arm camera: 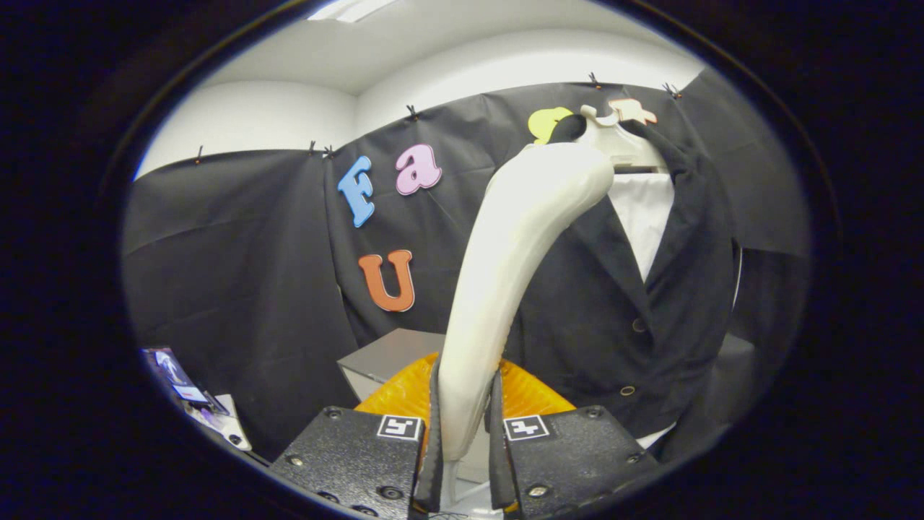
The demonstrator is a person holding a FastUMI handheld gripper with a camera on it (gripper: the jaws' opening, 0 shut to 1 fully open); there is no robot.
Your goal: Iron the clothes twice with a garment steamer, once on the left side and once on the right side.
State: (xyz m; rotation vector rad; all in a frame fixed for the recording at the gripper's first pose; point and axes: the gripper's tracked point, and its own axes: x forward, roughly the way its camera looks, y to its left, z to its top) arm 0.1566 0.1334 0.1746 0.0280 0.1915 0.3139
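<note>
Dimly lit from a ceiling light [351, 9] overhead; soft sheen along the steamer handle [505, 267]; strong fisheye bending at edges.

Cream steamer [505, 267]; black jacket [613, 303]; white shirt [644, 217].

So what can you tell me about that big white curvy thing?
It is the garment steamer: a smooth, glossy cream-white handle that looks like plastic. It rises between the tool's fingers, which press on it from both sides, then bends right, its head near the dark jacket by the hanger. An orange part sits behind its base.
</note>
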